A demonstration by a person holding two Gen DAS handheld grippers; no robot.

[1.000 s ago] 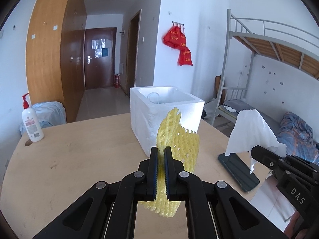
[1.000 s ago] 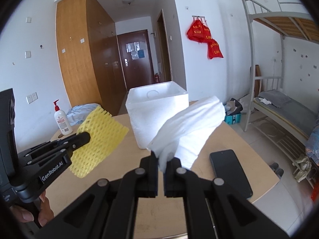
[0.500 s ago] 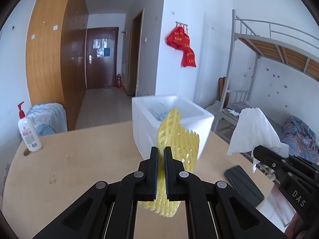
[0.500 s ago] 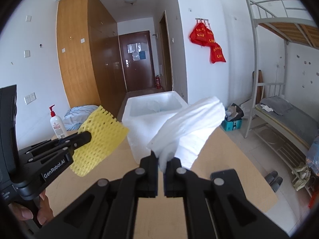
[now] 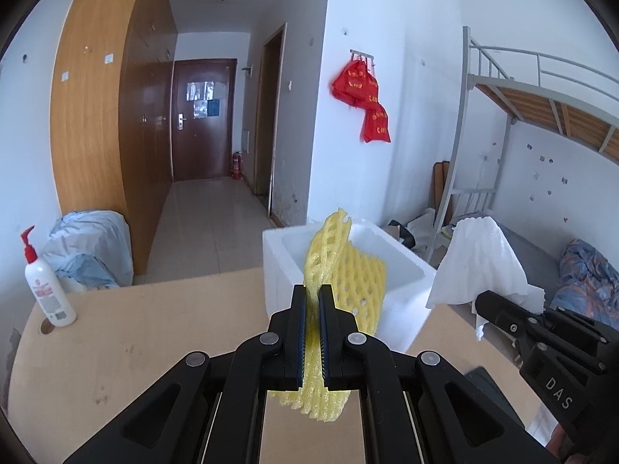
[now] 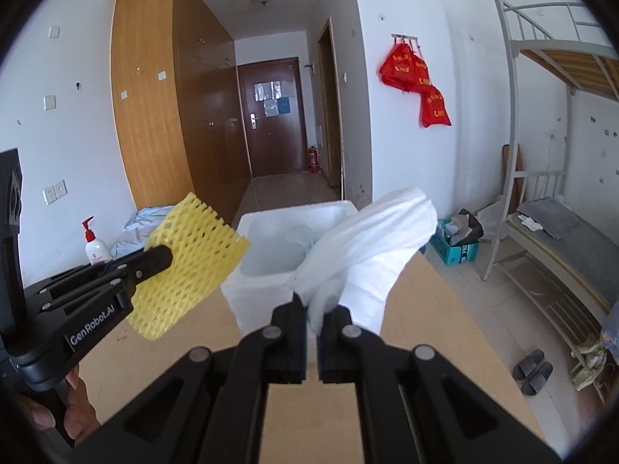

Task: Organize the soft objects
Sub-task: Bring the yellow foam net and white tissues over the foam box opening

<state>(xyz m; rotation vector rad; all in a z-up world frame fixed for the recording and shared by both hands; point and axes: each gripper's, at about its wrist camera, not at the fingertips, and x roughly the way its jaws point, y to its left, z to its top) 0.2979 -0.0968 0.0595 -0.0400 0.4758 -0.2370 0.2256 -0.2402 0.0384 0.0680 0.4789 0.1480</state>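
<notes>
A yellow foam net (image 5: 344,282) is pinched between the closed jaws of the left gripper (image 5: 312,332), and a white cloth (image 6: 371,243) is clamped the same way in the right gripper (image 6: 313,332). Each piece is gripped near its lower edge, so most of it stands free above and ahead of the fingers; this is judged to leave the bulk of the material clear to be lowered first.

The white foam box (image 5: 390,270) is taken as the landmark. Both soft items are held in the air on its near side, above the table (image 5: 135,328), with the net to the box's left and the cloth to its right in the right wrist view. The net's upper part overlaps the box's opening in the left wrist view, though whether it is truly over the rim cannot be told. The two grippers are kept apart, presumably so the pieces do not tangle.

The box is open at the top, and something pale appears to lie inside it, so it is judged to be the collecting place. Neither item has yet been released into it.

A lotion bottle (image 5: 48,282) stands on the table well to the left of the box and is not involved.
</notes>
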